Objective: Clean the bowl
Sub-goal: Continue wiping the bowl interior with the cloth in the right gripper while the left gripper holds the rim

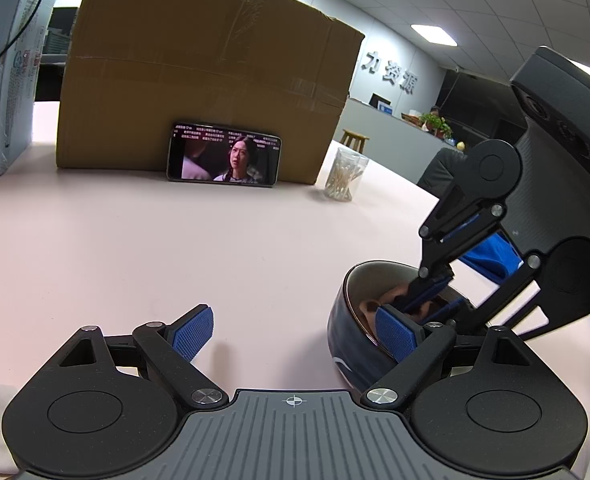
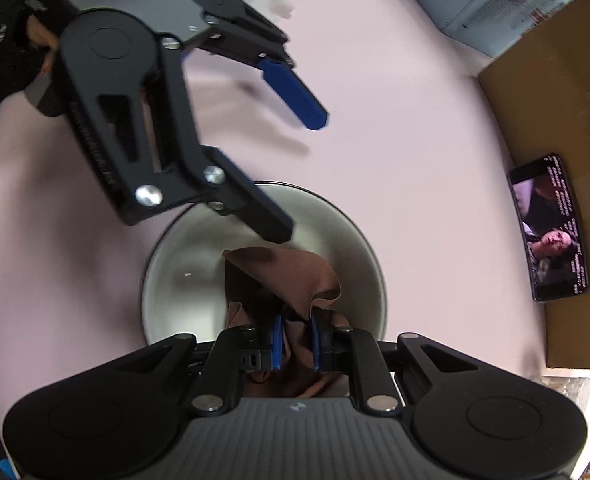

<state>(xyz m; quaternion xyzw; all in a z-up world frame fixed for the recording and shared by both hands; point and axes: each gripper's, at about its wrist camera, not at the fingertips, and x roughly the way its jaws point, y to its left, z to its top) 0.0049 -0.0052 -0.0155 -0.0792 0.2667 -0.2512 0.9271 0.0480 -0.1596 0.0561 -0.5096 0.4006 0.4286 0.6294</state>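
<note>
A dark blue bowl (image 1: 349,332) with a pale inside (image 2: 183,264) stands on the pink table. My right gripper (image 2: 293,340) reaches down into it, shut on a brown cloth (image 2: 295,276) that lies bunched inside the bowl; it also shows in the left wrist view (image 1: 435,300). My left gripper (image 1: 299,332) is open. Its right finger (image 1: 397,332) hangs over the bowl's rim, its left finger (image 1: 193,332) is over bare table. In the right wrist view the left gripper (image 2: 287,172) comes in from the upper left, one finger over the bowl.
A big cardboard box (image 1: 199,76) stands at the back of the pink table (image 1: 135,240), with a phone (image 1: 223,159) playing video leaning on it. A clear jar of cotton swabs (image 1: 345,174) is beside the box. A white packaged box (image 1: 3,80) is far left. A blue cloth (image 1: 491,256) lies behind the bowl.
</note>
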